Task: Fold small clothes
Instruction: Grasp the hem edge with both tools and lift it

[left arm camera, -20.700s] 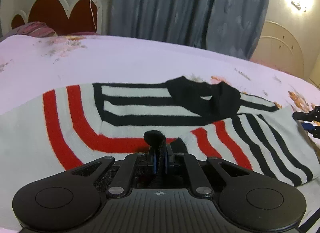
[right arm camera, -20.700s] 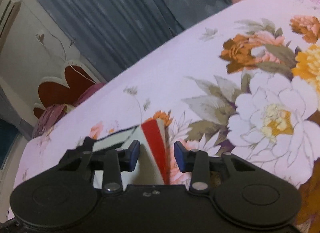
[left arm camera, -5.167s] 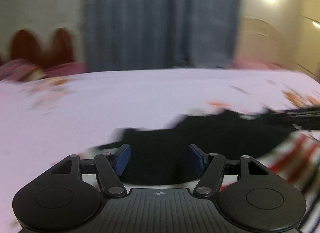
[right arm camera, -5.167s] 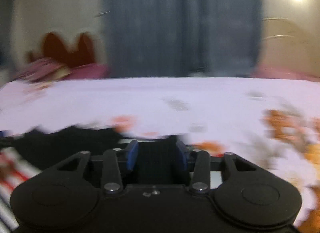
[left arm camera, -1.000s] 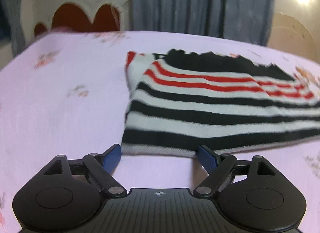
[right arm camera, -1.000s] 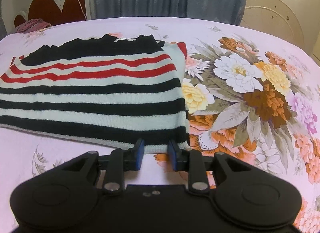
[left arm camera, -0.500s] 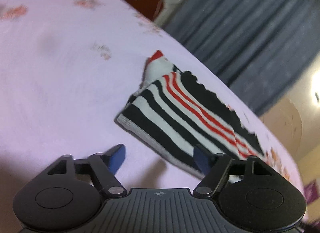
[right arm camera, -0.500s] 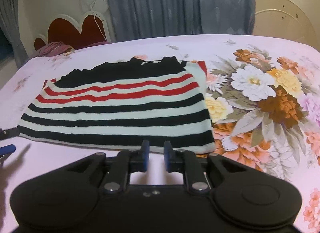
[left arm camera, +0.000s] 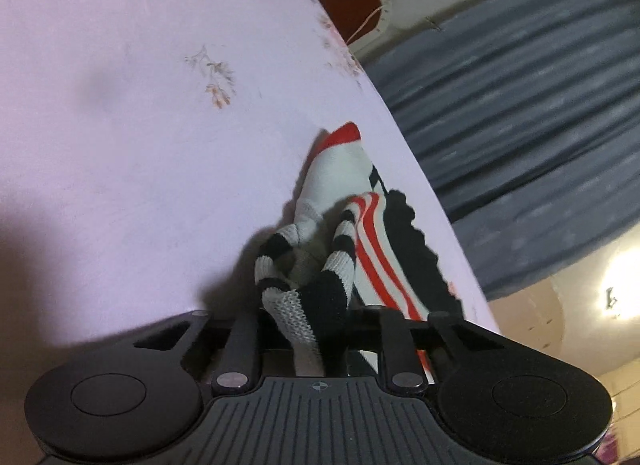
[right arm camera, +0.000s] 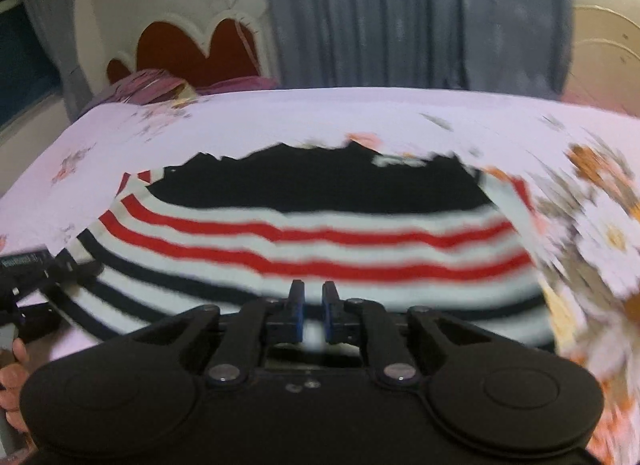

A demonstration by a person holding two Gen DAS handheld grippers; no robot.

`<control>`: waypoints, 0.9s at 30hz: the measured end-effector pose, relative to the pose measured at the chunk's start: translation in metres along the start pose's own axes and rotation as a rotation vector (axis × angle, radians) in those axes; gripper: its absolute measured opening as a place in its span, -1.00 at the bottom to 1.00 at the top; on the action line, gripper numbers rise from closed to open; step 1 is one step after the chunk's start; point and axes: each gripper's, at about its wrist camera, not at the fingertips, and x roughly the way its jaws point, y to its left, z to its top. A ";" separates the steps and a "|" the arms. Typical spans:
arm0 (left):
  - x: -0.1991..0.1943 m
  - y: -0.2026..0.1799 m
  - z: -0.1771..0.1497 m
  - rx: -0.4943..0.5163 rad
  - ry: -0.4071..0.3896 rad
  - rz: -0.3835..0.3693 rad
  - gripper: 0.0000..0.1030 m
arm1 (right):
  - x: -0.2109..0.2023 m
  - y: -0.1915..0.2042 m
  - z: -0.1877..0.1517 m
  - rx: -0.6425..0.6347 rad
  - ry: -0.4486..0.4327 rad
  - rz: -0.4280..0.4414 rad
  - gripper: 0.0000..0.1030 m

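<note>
A small knit sweater with black, white and red stripes (right arm camera: 320,241) lies folded on the pink bed sheet (right arm camera: 280,117). In the left wrist view my left gripper (left arm camera: 312,329) is shut on the sweater's bunched left hem corner (left arm camera: 304,289); its fingertips are hidden by the cloth. In the right wrist view my right gripper (right arm camera: 312,311) hangs over the sweater's near hem. Its jaws are nearly closed with a narrow gap, and nothing is between them. The left gripper's body (right arm camera: 28,285) shows at the sweater's left edge.
The sheet has a large flower print (right arm camera: 600,233) to the right of the sweater. A red and white headboard (right arm camera: 192,49) and a purple pillow (right arm camera: 152,85) are at the back left. Grey curtains (right arm camera: 400,13) hang behind the bed.
My left gripper has moved in and closed on the sweater's left hem corner, bunching the cloth. My right gripper has moved forward over the near hem, its jaws staying nearly closed.
</note>
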 end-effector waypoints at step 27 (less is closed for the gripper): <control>0.001 -0.257 -0.114 0.624 0.099 -0.132 -0.69 | -0.044 -0.153 0.009 0.311 -0.097 0.081 -0.70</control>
